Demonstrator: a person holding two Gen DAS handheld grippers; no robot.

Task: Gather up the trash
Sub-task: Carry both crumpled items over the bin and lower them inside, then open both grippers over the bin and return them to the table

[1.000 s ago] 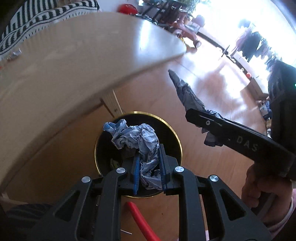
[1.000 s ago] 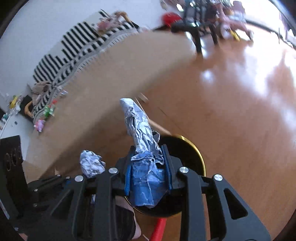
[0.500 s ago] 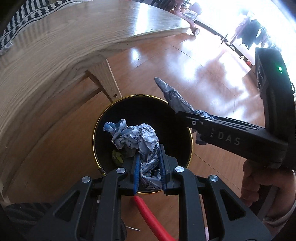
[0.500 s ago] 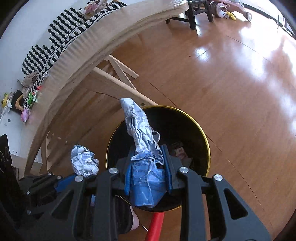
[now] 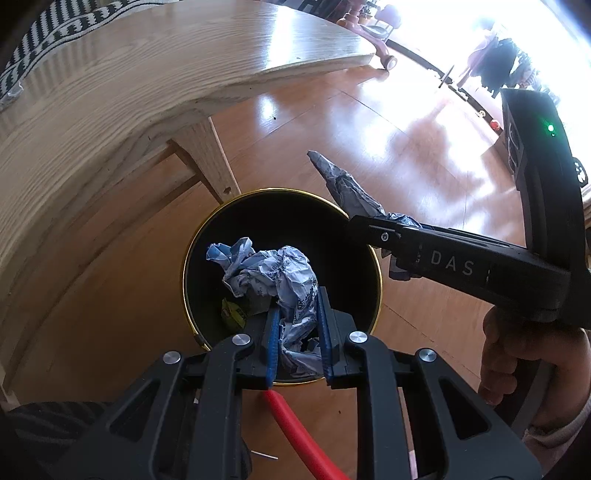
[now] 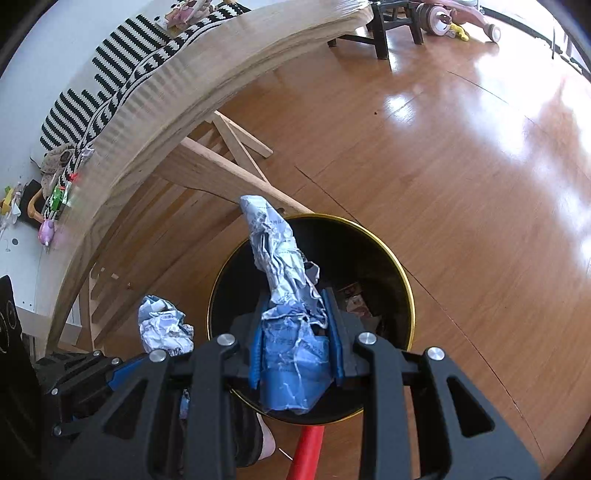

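Observation:
A black trash bin with a gold rim [image 5: 192,236] [image 6: 400,269] stands on the wooden floor beside the table. My left gripper [image 5: 297,314] is shut on a crumpled blue-white paper ball [image 5: 273,269] and holds it over the bin's mouth. My right gripper [image 6: 295,328] is shut on a long crumpled blue-white wrapper [image 6: 277,258] over the bin. The right gripper also shows in the left wrist view [image 5: 373,225], at the bin's right rim, with the wrapper [image 5: 343,184] sticking out. The left paper ball shows in the right wrist view [image 6: 162,328], left of the bin. Some trash lies inside the bin [image 5: 232,312].
A light wooden table [image 5: 110,92] [image 6: 207,85] overhangs the bin's far left side, its leg [image 5: 210,158] close to the rim. A red rod [image 5: 303,439] lies on the floor near the bin. A striped cloth [image 6: 122,74] lies on the table. Chairs and toys [image 6: 436,18] stand far off.
Both grippers have dropped lower and closer to the bin, still holding their papers. The bin mouth now looks larger and the table edge has risen in both views.

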